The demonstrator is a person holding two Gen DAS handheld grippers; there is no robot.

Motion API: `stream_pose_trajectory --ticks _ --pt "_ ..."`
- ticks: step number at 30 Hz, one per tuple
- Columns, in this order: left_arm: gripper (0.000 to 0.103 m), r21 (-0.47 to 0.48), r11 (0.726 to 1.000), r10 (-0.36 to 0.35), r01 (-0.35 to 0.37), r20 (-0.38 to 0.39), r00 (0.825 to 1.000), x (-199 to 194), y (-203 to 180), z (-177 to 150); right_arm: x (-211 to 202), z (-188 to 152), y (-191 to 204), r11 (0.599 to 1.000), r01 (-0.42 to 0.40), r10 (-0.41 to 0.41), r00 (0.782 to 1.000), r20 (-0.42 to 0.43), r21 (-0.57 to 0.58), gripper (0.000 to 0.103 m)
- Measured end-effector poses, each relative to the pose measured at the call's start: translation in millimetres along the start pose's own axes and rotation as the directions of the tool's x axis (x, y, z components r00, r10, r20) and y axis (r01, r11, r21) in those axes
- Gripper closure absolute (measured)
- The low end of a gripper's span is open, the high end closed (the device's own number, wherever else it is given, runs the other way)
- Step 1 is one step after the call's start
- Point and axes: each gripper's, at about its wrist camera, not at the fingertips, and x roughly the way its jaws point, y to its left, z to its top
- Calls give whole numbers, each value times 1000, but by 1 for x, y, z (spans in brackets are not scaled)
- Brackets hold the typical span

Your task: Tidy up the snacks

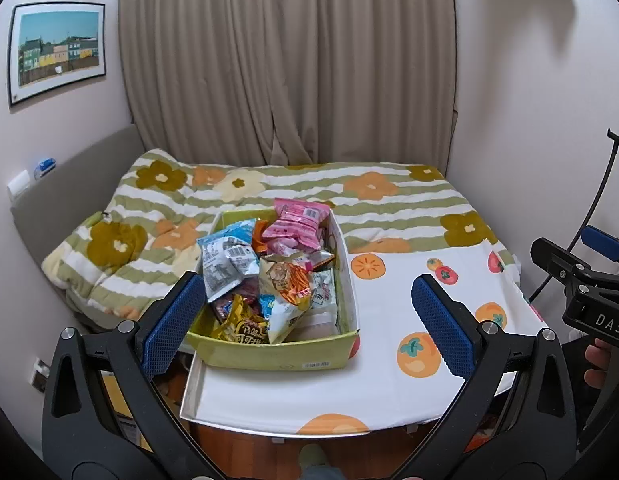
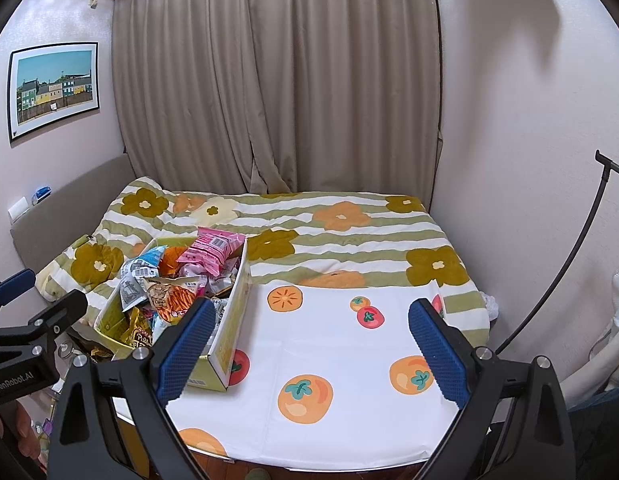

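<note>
A yellow-green cardboard box (image 1: 269, 354) (image 2: 225, 344) stands on the left part of a white table. It is heaped with snack packets: a pink bag (image 1: 299, 220) (image 2: 213, 250) at the far end, a blue-and-silver bag (image 1: 229, 256), an orange-striped bag (image 1: 287, 282) (image 2: 171, 298) and a yellow bag (image 1: 245, 326) near the front. My left gripper (image 1: 309, 316) is open, held short of the box with nothing between its fingers. My right gripper (image 2: 311, 346) is open too, above the bare cloth to the right of the box.
The table wears a white cloth with orange fruit prints (image 1: 389, 392) (image 2: 329, 340). Behind it lies a bed with a green-striped flowered quilt (image 1: 389, 196), then beige curtains (image 1: 285, 60). A black stand (image 2: 565, 276) leans at the right wall. A hand (image 1: 597, 364) shows on the right gripper's handle.
</note>
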Motion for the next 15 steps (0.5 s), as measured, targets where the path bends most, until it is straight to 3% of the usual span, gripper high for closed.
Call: stream_pose_trajectory --ticks 15 --pt "0 18 999 38 -39 46 998 -7 -4 1 -1 2 1 1000 0 0 1000 4 5 7"
